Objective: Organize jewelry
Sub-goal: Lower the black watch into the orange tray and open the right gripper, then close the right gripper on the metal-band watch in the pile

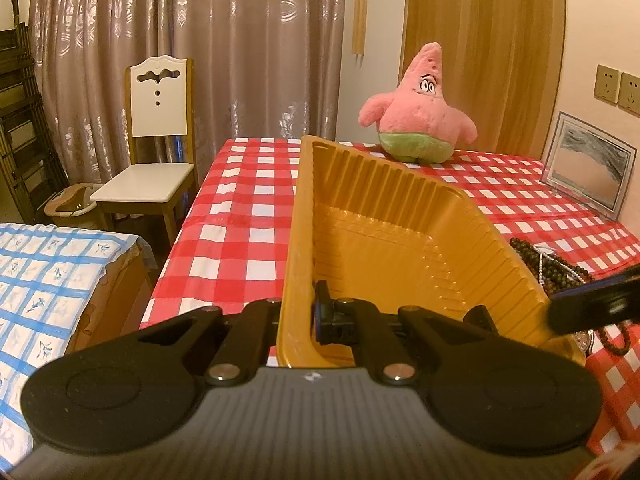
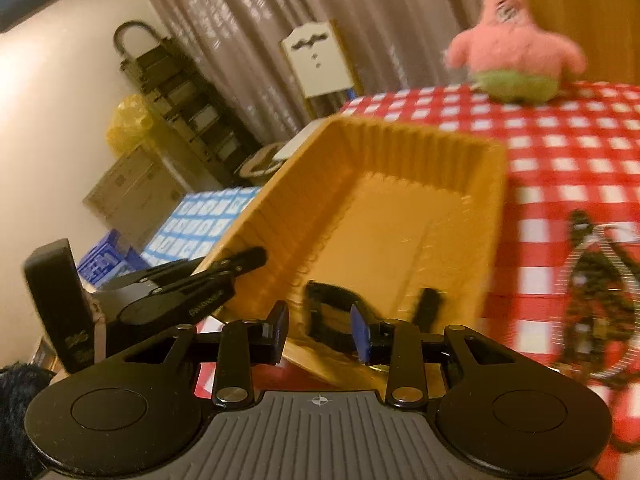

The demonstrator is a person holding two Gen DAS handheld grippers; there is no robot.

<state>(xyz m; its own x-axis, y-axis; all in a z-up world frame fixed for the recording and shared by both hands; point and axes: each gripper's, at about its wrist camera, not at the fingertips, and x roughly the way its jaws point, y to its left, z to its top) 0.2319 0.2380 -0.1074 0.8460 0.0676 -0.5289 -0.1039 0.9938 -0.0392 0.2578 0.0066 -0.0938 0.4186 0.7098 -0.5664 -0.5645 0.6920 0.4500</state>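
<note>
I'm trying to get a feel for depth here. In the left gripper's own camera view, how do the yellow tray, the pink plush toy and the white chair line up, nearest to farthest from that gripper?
1. Yellow tray: nearest, its wall clamped in the left gripper.
2. Pink plush toy: at the table's far edge, right of centre.
3. White chair: beyond the table's far left corner, by the curtain.

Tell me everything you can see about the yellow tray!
The tray is golden yellow and looks like thin, shiny plastic. It is rectangular, with ribbed walls, a flat floor and a flat rim. It is tilted, one side lifted off the red-and-white checked tablecloth. The left gripper is shut on the rim of its near wall. In the right wrist view a dark ring-shaped thing shows at its near end; blur hides what it is. Beads lie just beside it.
</note>
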